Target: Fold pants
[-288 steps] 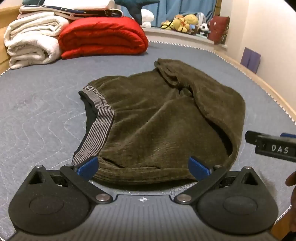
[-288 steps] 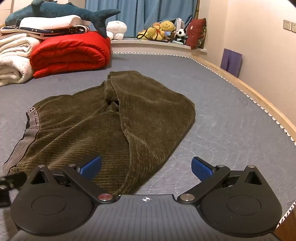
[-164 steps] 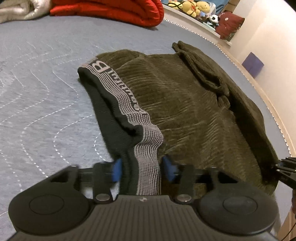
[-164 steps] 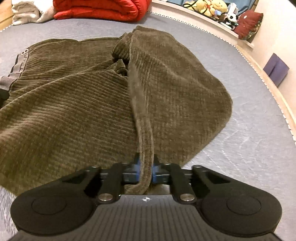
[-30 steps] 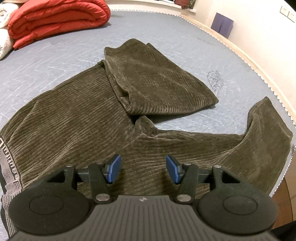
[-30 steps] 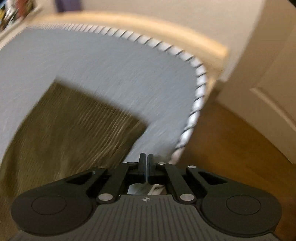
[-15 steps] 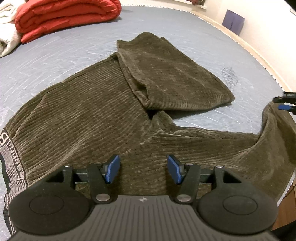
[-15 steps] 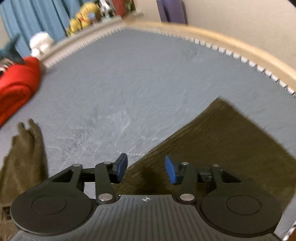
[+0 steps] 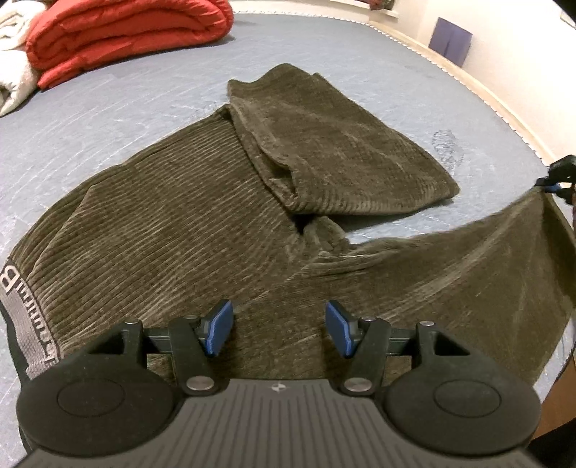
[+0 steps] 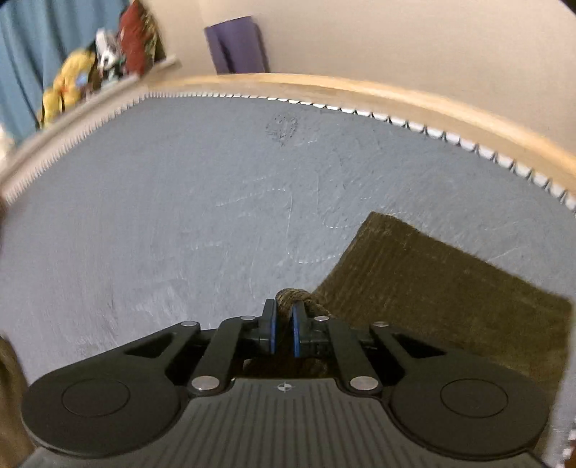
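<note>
Quilt beyond pants, seemingly clear.

One pair of olive-brown corduroy pants, one folded red quilt, one rolled white blanket, two black blue-padded tools.

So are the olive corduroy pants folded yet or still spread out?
Mostly spread. The olive corduroy pants have one leg doubled back; the other stretches to the closing right gripper, which has cloth between its jaws.
</note>
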